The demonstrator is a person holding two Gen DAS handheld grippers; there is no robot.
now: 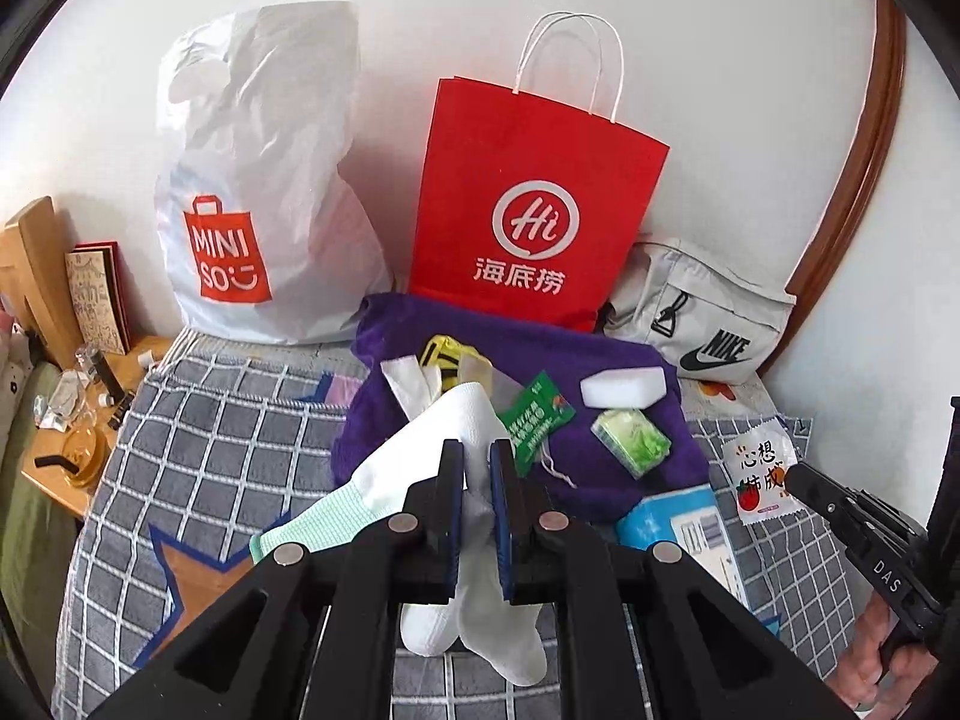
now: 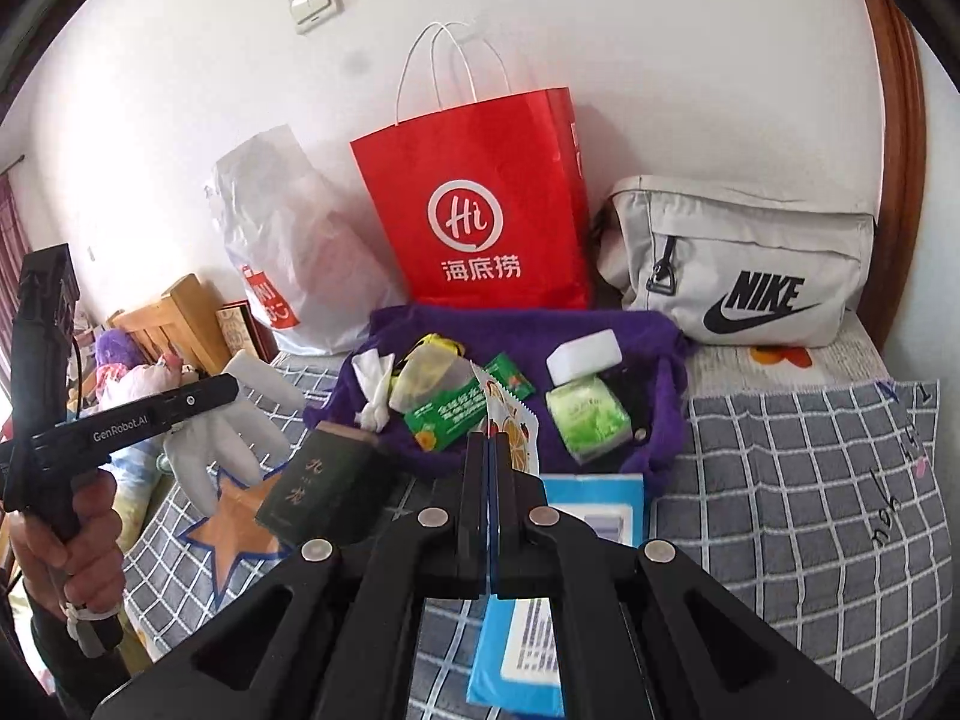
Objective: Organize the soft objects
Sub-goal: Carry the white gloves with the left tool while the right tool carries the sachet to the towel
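Left gripper [image 1: 477, 468] is clamped tight on white socks [image 1: 474, 618], which hang out below the jaws. Right gripper [image 2: 489, 462] is pinched fully closed on a thin printed sachet [image 2: 510, 426] sticking up past the tips. Both point down at a slant, each in a bare hand [image 2: 72, 534].

Setting: a home bedroom. A bed with a grey checked cover [image 2: 810, 480] fills the foreground against a plain white wall; a light switch [image 2: 315, 3] sits at 11 o'clock in the right wrist view. A wooden bedside table [image 1: 72, 420] at 9 o'clock carries small clutter. Along the wall at 12 o'clock: a white shop bag [image 1: 258, 192], a red paper bag [image 1: 534, 198], a grey pouch [image 2: 744, 264]. Stuffed toys [image 2: 138, 372] lie at 9 o'clock.
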